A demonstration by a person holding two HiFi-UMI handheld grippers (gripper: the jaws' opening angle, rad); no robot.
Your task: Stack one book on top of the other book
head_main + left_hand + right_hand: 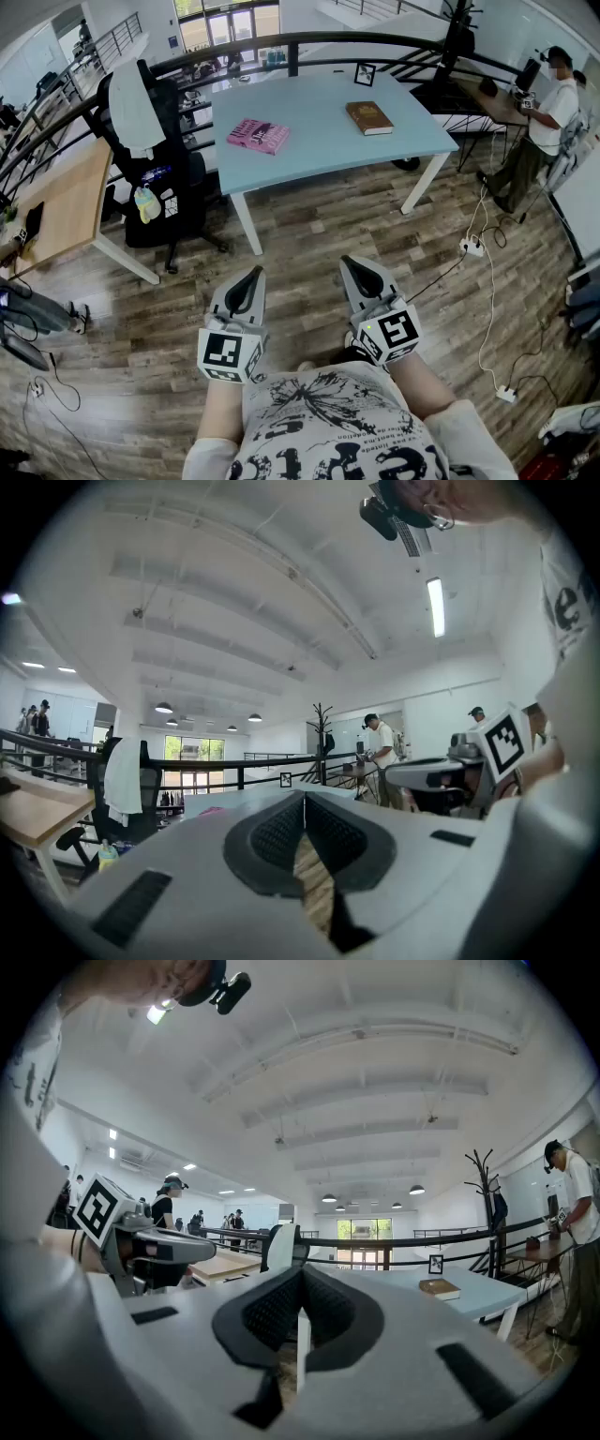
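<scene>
Two books lie well apart on the table (pixel 319 150): the left book (pixel 258 135) near its left edge, the right book (pixel 368 117) further back and to the right. A frame (pixel 365 73) stands at the table's far edge, behind the right book. A chair (pixel 159 187) stands left of the table, and a desk (pixel 56 202) left of the chair. A railing (pixel 281 42) runs behind them. The left gripper (pixel 251 279) and right gripper (pixel 356 270) sit side by side over the floor (pixel 309 234), before the table and well apart from it.
</scene>
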